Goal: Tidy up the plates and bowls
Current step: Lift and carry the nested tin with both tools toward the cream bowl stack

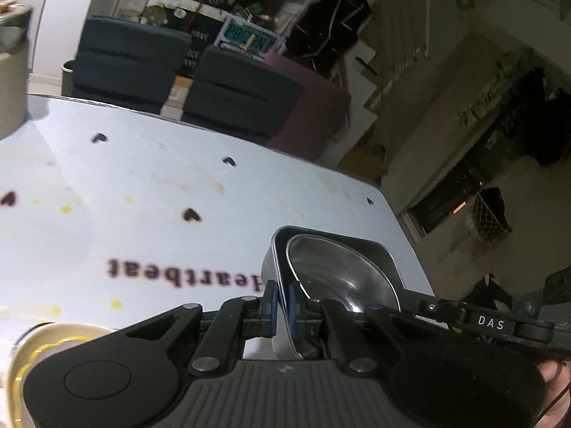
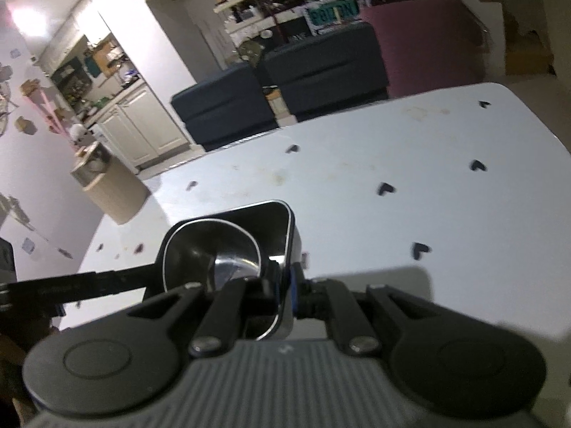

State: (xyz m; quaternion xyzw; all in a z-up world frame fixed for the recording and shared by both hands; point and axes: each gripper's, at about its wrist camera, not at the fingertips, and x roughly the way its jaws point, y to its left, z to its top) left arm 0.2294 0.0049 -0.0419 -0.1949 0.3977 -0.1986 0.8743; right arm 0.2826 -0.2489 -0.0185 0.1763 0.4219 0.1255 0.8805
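A square dish (image 1: 357,241) with a white outside, dark inside and metal rim carries a steel bowl (image 1: 342,278). My left gripper (image 1: 282,306) is shut on the dish's left wall, its blue pads on either side of the rim. My right gripper (image 2: 283,289) is shut on the opposite wall of the same dish (image 2: 282,221), with the steel bowl (image 2: 214,249) inside it. Each gripper shows in the other's view: the right one (image 1: 481,321) at the dish's right, the left one (image 2: 71,285) at its left. The dish hangs tilted over the white tablecloth (image 1: 142,185).
A cream plate with yellow trim (image 1: 53,342) lies on the table by the left gripper. The cloth (image 2: 392,142) has dark hearts and stains. Dark blue chairs (image 2: 321,67) stand behind the far edge. A cream bin (image 2: 107,192) stands at the left.
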